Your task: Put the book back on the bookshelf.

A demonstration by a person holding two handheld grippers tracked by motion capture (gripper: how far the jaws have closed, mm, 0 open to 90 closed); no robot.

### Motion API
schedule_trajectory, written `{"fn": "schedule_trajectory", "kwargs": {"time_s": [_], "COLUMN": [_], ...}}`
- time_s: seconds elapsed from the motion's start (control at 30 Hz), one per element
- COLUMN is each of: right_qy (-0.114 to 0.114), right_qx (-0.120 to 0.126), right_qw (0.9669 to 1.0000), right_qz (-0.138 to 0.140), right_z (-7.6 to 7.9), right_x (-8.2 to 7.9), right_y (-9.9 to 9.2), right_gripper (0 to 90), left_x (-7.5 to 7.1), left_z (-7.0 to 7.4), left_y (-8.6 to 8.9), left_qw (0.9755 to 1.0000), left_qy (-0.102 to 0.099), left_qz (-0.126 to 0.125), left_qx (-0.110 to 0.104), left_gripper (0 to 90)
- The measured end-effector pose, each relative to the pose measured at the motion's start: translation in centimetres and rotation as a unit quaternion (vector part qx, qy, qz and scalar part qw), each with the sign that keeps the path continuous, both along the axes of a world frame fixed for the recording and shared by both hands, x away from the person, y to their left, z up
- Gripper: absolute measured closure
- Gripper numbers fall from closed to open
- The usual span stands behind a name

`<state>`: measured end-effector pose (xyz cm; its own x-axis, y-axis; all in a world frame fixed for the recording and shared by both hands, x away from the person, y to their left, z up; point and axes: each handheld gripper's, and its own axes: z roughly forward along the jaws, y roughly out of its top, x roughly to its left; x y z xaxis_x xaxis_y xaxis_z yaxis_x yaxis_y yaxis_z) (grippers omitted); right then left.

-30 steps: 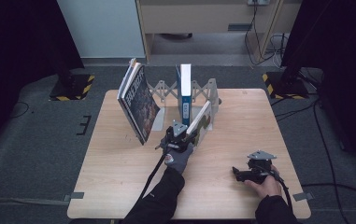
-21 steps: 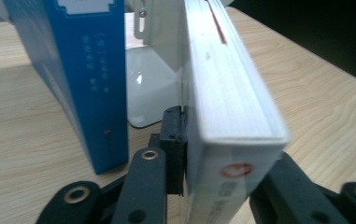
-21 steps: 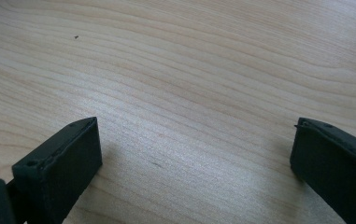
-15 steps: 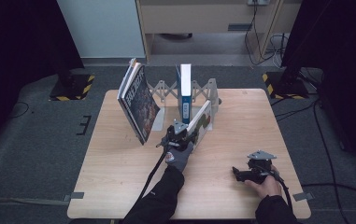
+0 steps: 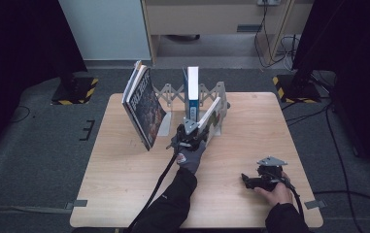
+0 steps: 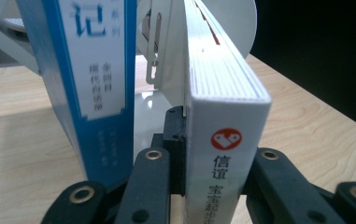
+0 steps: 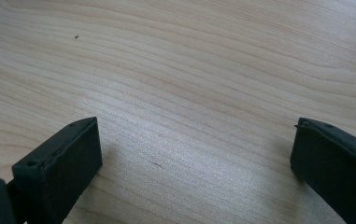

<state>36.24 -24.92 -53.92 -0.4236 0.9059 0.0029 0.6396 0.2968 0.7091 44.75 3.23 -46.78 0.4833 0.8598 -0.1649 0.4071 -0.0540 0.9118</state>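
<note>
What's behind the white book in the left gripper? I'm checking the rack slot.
Behind the white book stands the rack's white end plate; the slot floor is hidden.

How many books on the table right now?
3. A dark-cover book leans at the left end of the white expanding rack; a blue-and-white book stands upright mid-rack; a white-spined book tilts at its right, clamped in the left gripper. None seems hidden.

Left tool (image 5: 195,130) clamped on tilted white book (image 5: 210,114) in rack (image 5: 220,97); upright blue-and-white book (image 5: 192,92) just behind it, dark-covered book (image 5: 143,108) leaning off to its left. Right tool (image 5: 250,180) resting on tabletop (image 5: 124,165), well apart.
</note>
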Motion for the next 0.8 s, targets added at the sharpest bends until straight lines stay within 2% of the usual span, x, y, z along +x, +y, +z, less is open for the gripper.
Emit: {"fn": "schedule_trajectory", "kwargs": {"time_s": [0.23, 0.47, 0.8], "right_qy": [0.001, 0.000, 0.000], "right_qx": [0.000, 0.000, 0.000], "right_qw": [1.0000, 1.0000, 1.0000], "right_qz": [0.000, 0.000, 0.000], "right_z": [0.0, 0.0, 0.0], "right_x": [0.0, 0.0, 0.0], "right_y": [0.0, 0.0, 0.0], "right_gripper": [2.5, 2.4, 2.4], "left_x": [0.8, 1.1, 1.6], "left_z": [0.1, -0.8, -1.8], "left_y": [-0.4, -1.1, -1.5], "left_qw": [0.9999, 0.9997, 0.9994], "left_qy": [-0.007, -0.006, -0.003], "left_qz": [0.014, 0.020, 0.024], "left_qx": [-0.005, 0.014, 0.024], "left_gripper": [74.8, 74.7, 74.5]}}
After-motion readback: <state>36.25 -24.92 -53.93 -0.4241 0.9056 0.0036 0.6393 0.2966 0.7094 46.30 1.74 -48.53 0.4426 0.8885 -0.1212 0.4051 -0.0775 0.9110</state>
